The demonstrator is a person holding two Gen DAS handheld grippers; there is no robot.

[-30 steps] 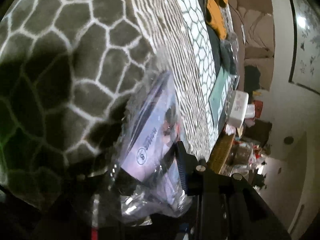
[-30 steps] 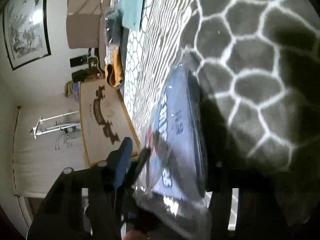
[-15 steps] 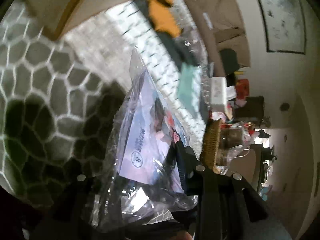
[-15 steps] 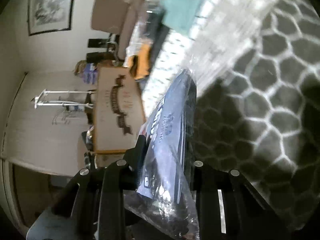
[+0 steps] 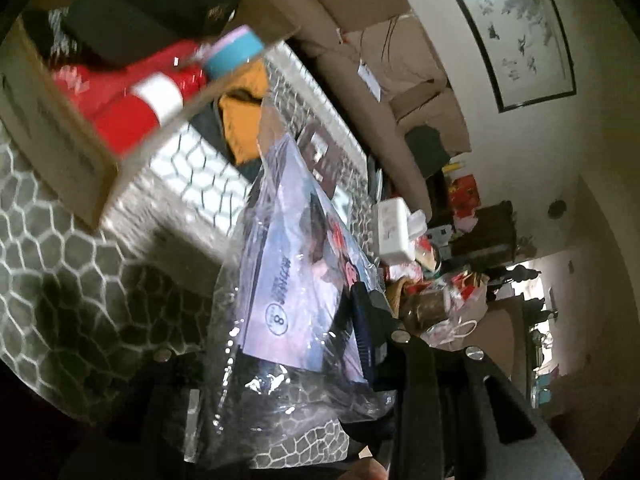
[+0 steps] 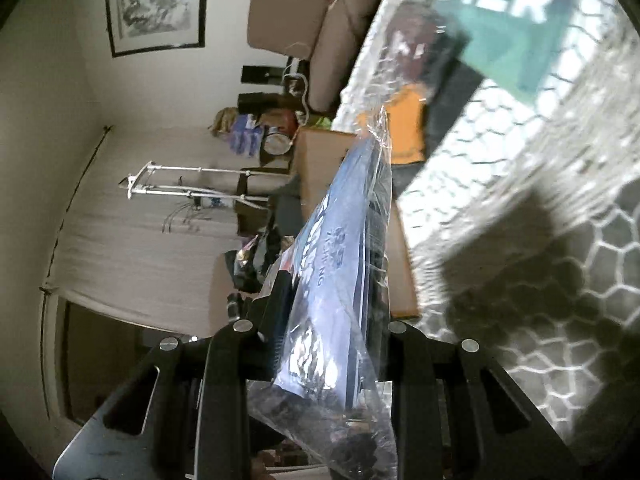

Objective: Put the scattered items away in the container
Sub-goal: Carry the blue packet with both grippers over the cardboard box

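A framed painting (image 5: 516,28) hangs above a sofa (image 5: 384,92).

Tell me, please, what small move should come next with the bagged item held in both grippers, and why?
Probably carry it sideways toward the cardboard box. The left gripper and right gripper both clamp the clear plastic packet, already lifted off the patterned cover, and the box, holding a red item, sits close.

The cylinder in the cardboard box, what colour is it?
Red with a white band, clearest in the left wrist view.
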